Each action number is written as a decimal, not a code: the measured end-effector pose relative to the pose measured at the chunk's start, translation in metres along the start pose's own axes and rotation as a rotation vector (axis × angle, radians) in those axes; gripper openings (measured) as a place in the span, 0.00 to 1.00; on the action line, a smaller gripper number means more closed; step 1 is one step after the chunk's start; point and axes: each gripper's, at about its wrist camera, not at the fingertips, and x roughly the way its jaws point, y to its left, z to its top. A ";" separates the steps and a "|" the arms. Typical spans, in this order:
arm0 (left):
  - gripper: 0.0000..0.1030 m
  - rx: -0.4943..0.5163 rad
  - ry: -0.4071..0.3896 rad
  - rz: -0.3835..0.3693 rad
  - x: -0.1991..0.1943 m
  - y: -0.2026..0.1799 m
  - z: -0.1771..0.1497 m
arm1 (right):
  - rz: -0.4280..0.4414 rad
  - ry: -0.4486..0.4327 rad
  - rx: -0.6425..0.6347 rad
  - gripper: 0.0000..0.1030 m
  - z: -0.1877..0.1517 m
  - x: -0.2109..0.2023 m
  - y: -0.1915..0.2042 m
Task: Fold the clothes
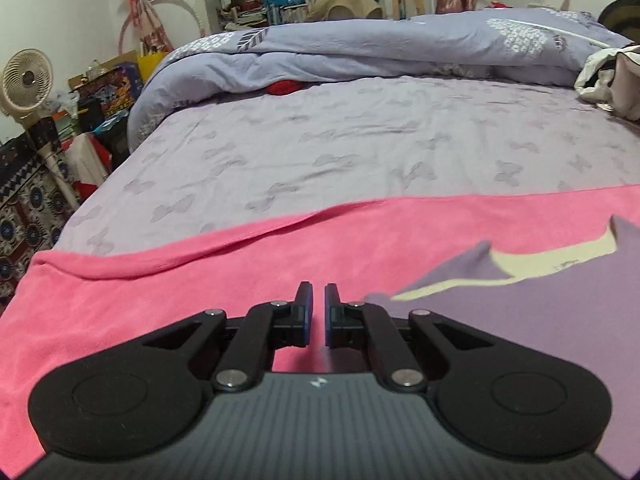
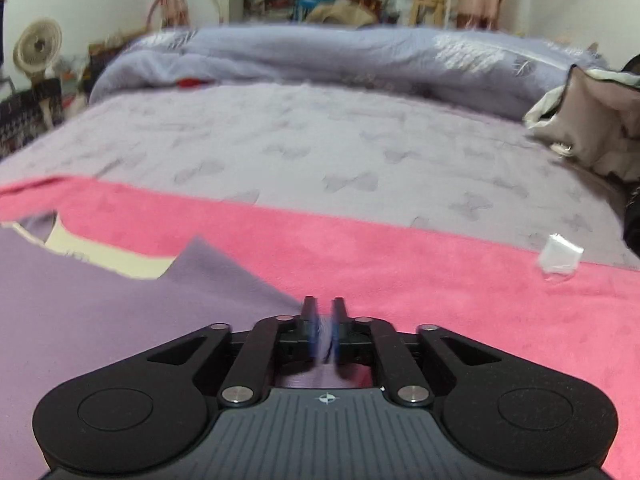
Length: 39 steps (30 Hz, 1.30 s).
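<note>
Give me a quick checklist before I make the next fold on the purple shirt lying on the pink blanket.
1. Purple garment with cream neckline spread flat on pink fleece blanket: ok.
2. Left gripper over the blanket beside the garment's edge, jaws nearly closed, nothing between them: not ok for a grip.
3. Right gripper at the garment's edge; purple cloth seems to be between the jaws, but blur hides it: cannot tell.
4. Small clear plastic piece on the blanket's far edge, clear of the garment: ok.
5. Pile of pale clothes far off: ok.
</note>
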 end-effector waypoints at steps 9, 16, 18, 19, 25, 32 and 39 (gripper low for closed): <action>0.07 0.208 -0.199 -0.229 -0.093 -0.028 -0.003 | 0.252 -0.187 -0.059 0.41 0.010 -0.094 0.002; 0.49 0.499 -0.108 -0.467 -0.091 -0.094 -0.031 | 0.533 -0.035 -0.484 0.56 -0.021 -0.090 0.099; 0.49 0.524 -0.048 -0.419 -0.073 -0.096 -0.039 | 0.507 -0.008 -0.479 0.58 -0.026 -0.088 0.091; 0.53 0.500 -0.039 -0.416 -0.066 -0.088 -0.043 | 0.491 -0.003 -0.461 0.59 -0.028 -0.089 0.082; 0.71 0.348 -0.017 -0.383 -0.056 -0.023 -0.054 | 0.392 0.031 -0.356 0.69 -0.039 -0.097 0.028; 0.75 0.348 -0.004 -0.204 -0.082 0.011 -0.064 | 0.288 0.078 -0.139 0.70 -0.060 -0.122 -0.041; 0.71 0.347 -0.084 -0.206 -0.132 -0.017 -0.056 | 0.463 0.064 0.503 0.70 -0.140 -0.191 -0.096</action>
